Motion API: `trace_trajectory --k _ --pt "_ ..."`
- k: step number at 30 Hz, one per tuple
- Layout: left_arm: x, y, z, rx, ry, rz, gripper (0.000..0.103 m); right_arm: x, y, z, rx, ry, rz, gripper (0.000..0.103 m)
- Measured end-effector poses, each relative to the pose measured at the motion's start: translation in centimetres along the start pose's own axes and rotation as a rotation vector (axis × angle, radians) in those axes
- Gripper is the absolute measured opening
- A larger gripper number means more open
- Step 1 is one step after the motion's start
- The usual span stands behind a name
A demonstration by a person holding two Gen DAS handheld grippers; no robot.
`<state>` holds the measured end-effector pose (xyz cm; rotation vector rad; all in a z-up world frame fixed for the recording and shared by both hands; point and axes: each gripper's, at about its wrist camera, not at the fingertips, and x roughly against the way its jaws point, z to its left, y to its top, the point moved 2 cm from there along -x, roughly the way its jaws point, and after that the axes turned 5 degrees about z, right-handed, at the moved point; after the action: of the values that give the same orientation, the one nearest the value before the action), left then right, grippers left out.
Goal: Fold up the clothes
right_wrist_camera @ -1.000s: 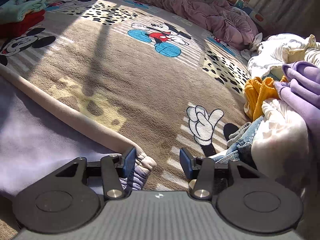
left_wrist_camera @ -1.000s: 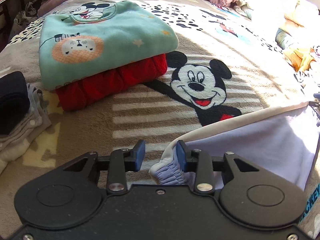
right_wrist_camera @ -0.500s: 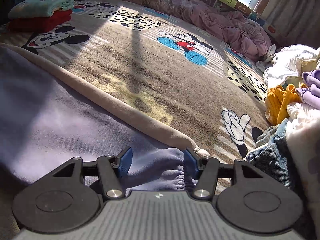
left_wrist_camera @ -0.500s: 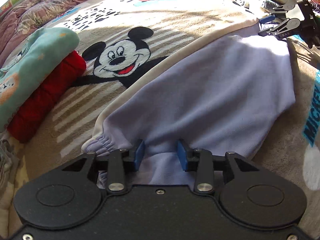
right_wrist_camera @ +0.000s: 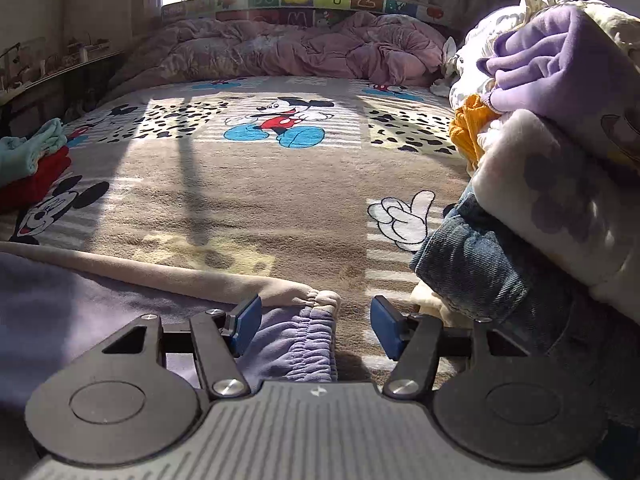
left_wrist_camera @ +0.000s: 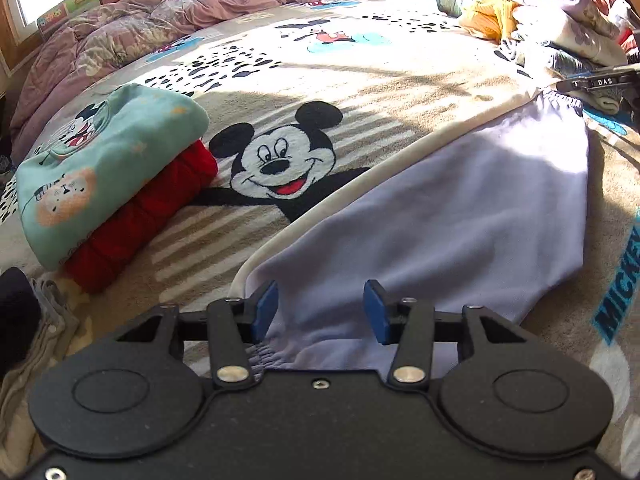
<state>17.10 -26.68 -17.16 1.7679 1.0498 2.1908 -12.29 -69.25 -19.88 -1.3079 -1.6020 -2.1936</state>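
Pale lilac trousers (left_wrist_camera: 452, 216) with a cream side stripe lie flat across the Mickey Mouse blanket (left_wrist_camera: 360, 80). My left gripper (left_wrist_camera: 320, 310) stands open over one elastic end of them, with cloth lying between the blue pads and no grip. My right gripper (right_wrist_camera: 316, 326) is open over the other gathered end (right_wrist_camera: 296, 340), which lies loose between its pads. The right gripper's tip (left_wrist_camera: 600, 82) also shows at the far edge of the trousers in the left wrist view.
A folded mint top (left_wrist_camera: 104, 172) sits on a folded red garment (left_wrist_camera: 148, 216) at the left. A heap of unfolded clothes (right_wrist_camera: 552, 152), with purple, yellow and denim pieces, rises on the right. A crumpled pink duvet (right_wrist_camera: 300, 52) lies at the back.
Both grippers have widened their jaws and swung around over the ends of the trousers. The trousers stay spread flat on the blanket.
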Motion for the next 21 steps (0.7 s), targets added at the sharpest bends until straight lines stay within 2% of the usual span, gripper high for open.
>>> trace_trajectory --k 3,6,9,14,21 --pt "1.1 -0.9 1.7 0.160 -0.021 -0.004 0.048 0.7 -1.6 -2.5 -0.173 0.042 0.011 0.067" --pt "2.1 -2.2 2.3 0.217 -0.016 0.005 0.049 0.5 -3.3 -4.1 -0.317 0.108 0.017 0.072" --pt "2.6 -2.9 2.1 0.198 -0.002 0.016 0.049 0.0 -3.6 -4.2 -0.336 0.126 0.004 0.062" --pt "2.3 -3.6 1.9 0.186 -0.001 0.024 0.049 -0.8 -4.2 -4.3 -0.369 0.154 -0.018 0.062" --pt "0.2 -4.0 1.9 0.184 0.002 0.052 0.050 -3.6 -1.8 -2.2 -0.208 0.139 -0.025 0.061"
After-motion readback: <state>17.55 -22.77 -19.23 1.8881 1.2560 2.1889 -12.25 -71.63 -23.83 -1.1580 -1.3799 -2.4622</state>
